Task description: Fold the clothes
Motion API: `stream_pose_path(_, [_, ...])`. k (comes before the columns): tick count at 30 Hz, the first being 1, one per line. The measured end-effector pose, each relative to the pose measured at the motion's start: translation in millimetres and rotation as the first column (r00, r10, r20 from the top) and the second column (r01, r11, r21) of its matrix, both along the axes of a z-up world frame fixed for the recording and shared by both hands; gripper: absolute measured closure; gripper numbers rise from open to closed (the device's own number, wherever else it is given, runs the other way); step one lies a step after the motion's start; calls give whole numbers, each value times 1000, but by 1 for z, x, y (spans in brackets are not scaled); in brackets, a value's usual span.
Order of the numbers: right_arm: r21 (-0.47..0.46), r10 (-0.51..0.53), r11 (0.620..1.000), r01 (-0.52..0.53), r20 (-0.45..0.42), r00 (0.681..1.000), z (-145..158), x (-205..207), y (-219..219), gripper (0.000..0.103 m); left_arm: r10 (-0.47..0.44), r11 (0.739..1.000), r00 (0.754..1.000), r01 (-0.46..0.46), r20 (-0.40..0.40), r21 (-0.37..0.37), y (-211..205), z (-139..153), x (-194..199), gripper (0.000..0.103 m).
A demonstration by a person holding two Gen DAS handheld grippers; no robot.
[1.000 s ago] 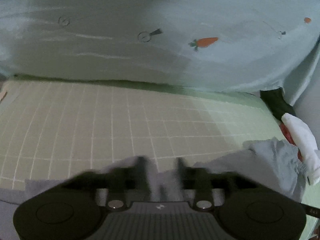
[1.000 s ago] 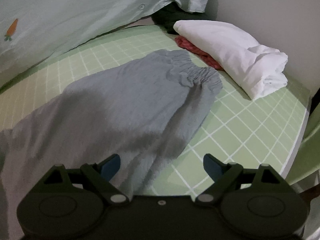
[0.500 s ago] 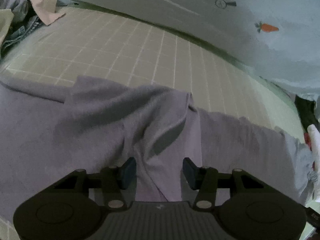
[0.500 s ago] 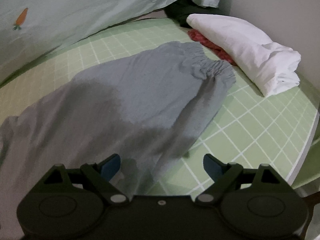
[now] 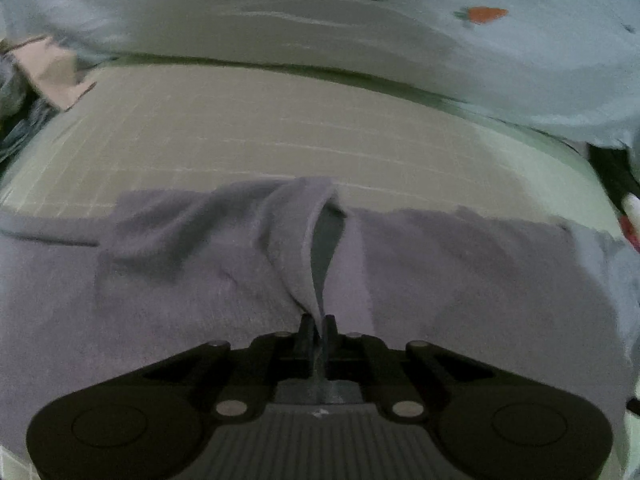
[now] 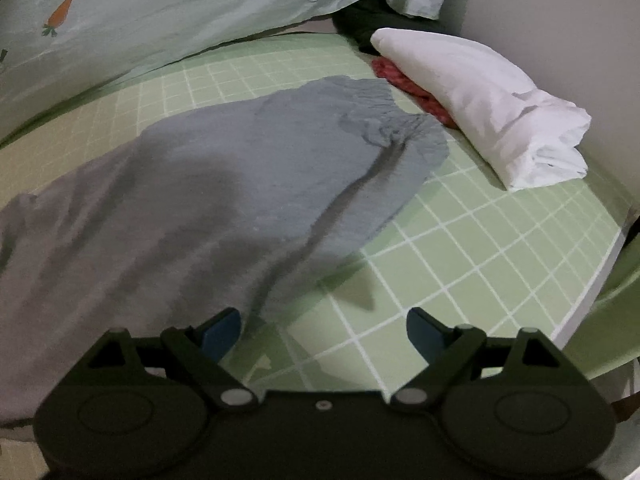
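A grey garment (image 5: 440, 280) lies spread across the green grid mat (image 5: 280, 128). My left gripper (image 5: 319, 324) is shut on a pinched ridge of its fabric (image 5: 304, 232), which rises in a fold ahead of the fingers. In the right wrist view the same garment (image 6: 240, 168) stretches away, its gathered elastic waistband (image 6: 384, 120) at the far end. My right gripper (image 6: 324, 328) hangs open just above the garment's near edge. Its left blue pad (image 6: 220, 330) is over the cloth and its right pad is over bare mat (image 6: 480, 248). Nothing is between them.
A folded white cloth (image 6: 480, 104) lies on a red item (image 6: 408, 88) at the right, with a dark garment (image 6: 360, 20) behind. A pale blue sheet with carrot prints (image 6: 160, 8) hangs along the back. Loose clothes (image 5: 24, 92) lie far left. The table edge (image 6: 592, 288) curves at right.
The left gripper's jaws have closed on a fold of the grey garment and pulled it into a ridge. The right gripper stays open, having shifted slightly over the garment's edge.
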State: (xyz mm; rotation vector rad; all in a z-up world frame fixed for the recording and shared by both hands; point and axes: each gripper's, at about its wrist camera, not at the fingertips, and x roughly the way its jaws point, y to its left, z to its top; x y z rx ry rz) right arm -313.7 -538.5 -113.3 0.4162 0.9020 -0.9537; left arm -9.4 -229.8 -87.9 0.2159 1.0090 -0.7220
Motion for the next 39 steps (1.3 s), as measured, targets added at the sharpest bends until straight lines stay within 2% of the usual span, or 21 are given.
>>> stream_pose_path(3, [8, 2, 1000, -2, 3, 1000, -1, -2, -2, 13, -93, 996, 996, 93, -4, 1, -10, 2, -16, 100])
stream_pose_path(6, [11, 19, 1000, -19, 6, 1000, -2, -2, -2, 13, -159, 987, 984, 160, -75, 4, -19, -9, -26, 96])
stream_pose_path(8, [13, 25, 1000, -26, 14, 1000, -2, 0, -2, 13, -134, 991, 982, 132, -136, -27, -12, -12, -23, 92])
stream_pose_path(9, [14, 28, 1000, -28, 19, 999, -2, 1, -2, 13, -122, 992, 980, 117, -160, -43, -7, -12, -21, 78])
stream_pose_path(10, [12, 30, 999, -30, 24, 999, -2, 3, -1, 13, -113, 993, 980, 105, -167, -57, 0, -9, -19, 68])
stream_pose_path(12, [8, 34, 999, -35, 33, 999, -1, 6, 1, 13, -74, 995, 988, 65, -135, -70, 20, 2, -16, 38])
stream_pose_path(14, [3, 40, 999, -40, 41, 998, 0, 12, 4, 13, 5, 997, 996, -12, -86, -78, 46, 16, -7, 24])
stream_pose_path(15, [3, 41, 999, -41, 46, 998, 1, 16, 6, 13, 52, 995, 996, -58, -75, -83, 61, 22, 0, 22])
stream_pose_path(16, [4, 42, 999, -42, 51, 998, 1, 20, 8, 13, 112, 989, 991, -118, -71, -85, 76, 26, 9, 20])
stream_pose_path(18, [7, 44, 999, -45, 60, 997, 0, 29, 15, 13, 254, 962, 965, -259, -73, -85, 113, 28, 29, 14])
stream_pose_path(20, [8, 48, 999, -49, 66, 997, 0, 40, 22, 13, 380, 921, 920, -386, -92, -55, 151, 23, 51, 13])
stream_pose_path(22, [7, 55, 998, -56, 70, 996, 1, 52, 32, 13, 460, 886, 881, -464, -106, -10, 184, 17, 73, 13])
stream_pose_path(23, [6, 59, 998, -60, 72, 996, 1, 58, 36, 13, 491, 870, 865, -493, -103, 7, 199, 15, 83, 13])
stream_pose_path(25, [-1, 75, 997, -76, 72, 995, 2, 69, 47, 13, 525, 851, 849, -524, -58, 40, 225, 13, 101, 13])
stream_pose_path(29, [-14, 93, 996, -92, 57, 994, 1, 90, 70, 13, 542, 834, 841, -538, 1, 123, 253, 2, 135, 13])
stream_pose_path(31, [-18, 83, 996, -82, 47, 995, 2, 98, 78, 13, 539, 835, 842, -531, -23, 148, 265, -6, 147, 13])
stream_pose_path(35, [-27, 53, 998, -52, 33, 998, 4, 112, 90, 13, 518, 846, 854, -506, -38, 168, 270, -19, 163, 12])
stream_pose_path(39, [-39, 29, 999, -29, 22, 999, 7, 122, 97, 13, 492, 859, 870, -483, -13, 168, 268, -25, 168, 6])
